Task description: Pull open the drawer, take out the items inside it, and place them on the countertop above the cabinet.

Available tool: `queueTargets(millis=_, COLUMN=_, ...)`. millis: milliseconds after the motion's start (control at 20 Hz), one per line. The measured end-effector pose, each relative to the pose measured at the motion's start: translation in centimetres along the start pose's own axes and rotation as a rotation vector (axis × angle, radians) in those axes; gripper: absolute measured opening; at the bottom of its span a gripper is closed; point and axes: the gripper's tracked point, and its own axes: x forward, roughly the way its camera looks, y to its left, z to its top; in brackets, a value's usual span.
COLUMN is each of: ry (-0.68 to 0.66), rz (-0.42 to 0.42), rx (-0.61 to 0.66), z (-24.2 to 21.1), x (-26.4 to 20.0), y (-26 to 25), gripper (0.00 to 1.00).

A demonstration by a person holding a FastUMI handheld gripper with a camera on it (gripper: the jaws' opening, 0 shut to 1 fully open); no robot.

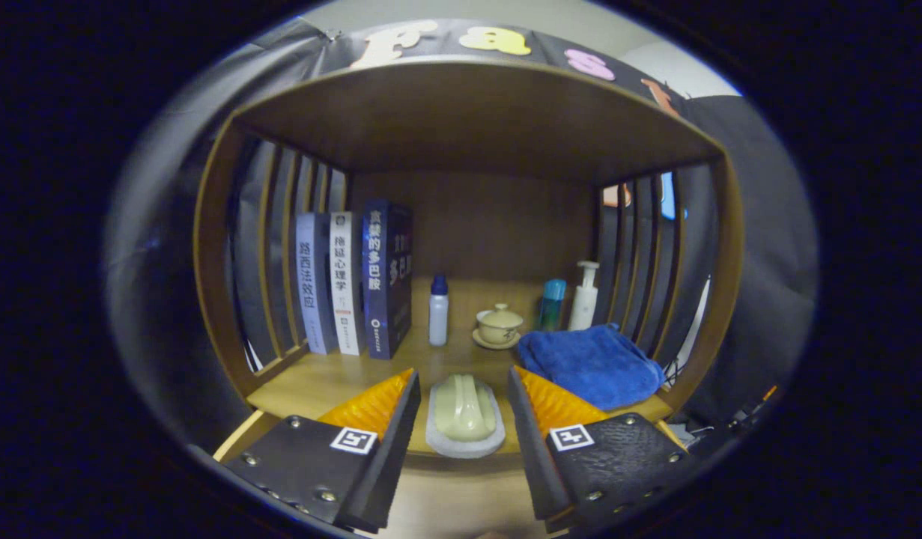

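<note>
Three books (353, 281) stand on the left of the wooden shelf (311, 382). Farther back are three bottles (438, 309) and one small lidded cup (498, 323). One blue towel (592, 364) lies on the right. The gripper (462, 389) points level at the shelf, fingers spread wide. One pale brush (464, 414) lies between them, untouched.

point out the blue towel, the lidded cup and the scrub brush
blue towel (592, 364), gripper view, top of the folded cloth.
lidded cup (499, 323), gripper view, its lid.
scrub brush (464, 408), gripper view, its handle, between the open tongs (463, 383).
</note>
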Motion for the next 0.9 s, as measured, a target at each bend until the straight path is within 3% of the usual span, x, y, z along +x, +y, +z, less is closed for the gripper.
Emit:
queueTargets(millis=350, ry=-0.108, rz=-0.031, rx=0.016, z=0.0, x=-7.7, y=-1.5, gripper=0.75)
queueTargets(millis=600, ry=-0.097, rz=-0.064, rx=0.056, z=-4.0, x=-13.0, y=-2.8, gripper=0.79)
queueTargets(millis=900, ry=-0.071, rz=-0.037, rx=0.097, z=-9.7, x=-18.2, y=-2.8, gripper=0.79)
